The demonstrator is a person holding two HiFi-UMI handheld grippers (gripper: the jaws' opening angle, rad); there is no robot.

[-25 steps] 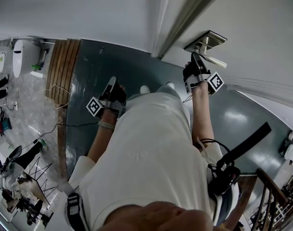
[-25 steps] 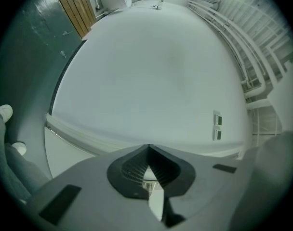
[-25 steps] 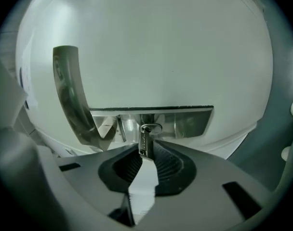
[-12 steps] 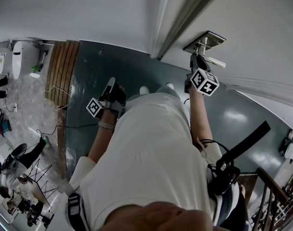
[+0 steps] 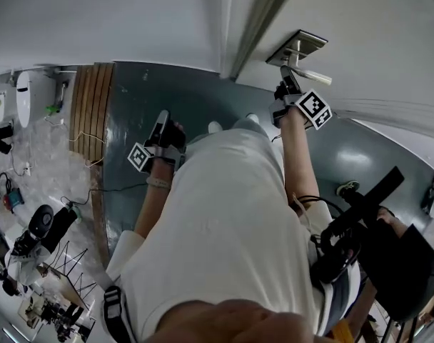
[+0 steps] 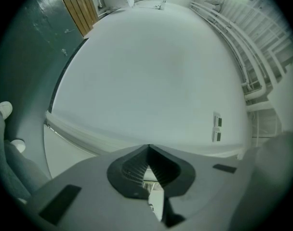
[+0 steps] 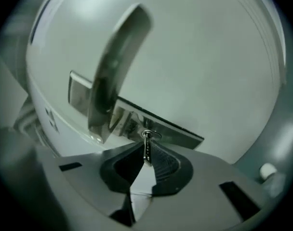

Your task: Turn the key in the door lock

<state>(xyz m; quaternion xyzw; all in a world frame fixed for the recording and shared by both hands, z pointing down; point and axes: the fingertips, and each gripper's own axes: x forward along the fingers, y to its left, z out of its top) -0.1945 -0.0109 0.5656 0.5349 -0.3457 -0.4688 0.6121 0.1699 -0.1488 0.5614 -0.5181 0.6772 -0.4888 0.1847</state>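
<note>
The white door (image 5: 374,20) carries a metal lock plate (image 5: 297,47) with a lever handle (image 5: 313,76) on it. In the right gripper view the handle (image 7: 113,66) crosses above the plate (image 7: 180,134), and a small silver key (image 7: 147,147) sticks out of the plate edge-on. My right gripper (image 7: 146,152) is shut on that key; its jaws have just been closing. In the head view the right gripper (image 5: 287,84) is up at the plate. My left gripper (image 5: 165,117) hangs apart, lower left, pointing at a bare white wall, jaws (image 6: 149,148) shut on nothing.
The door frame (image 5: 263,13) runs up left of the lock. A wooden strip (image 5: 92,106) borders the dark floor (image 5: 138,91). Equipment and cables (image 5: 38,227) lie at far left. A person in dark clothing (image 5: 406,270) stands at lower right. White railings (image 6: 243,28) show in the left gripper view.
The right gripper has rolled at the lock, its marker cube swinging over and back to the right. The left gripper has stayed put. A person in dark clothing has come in at lower right.
</note>
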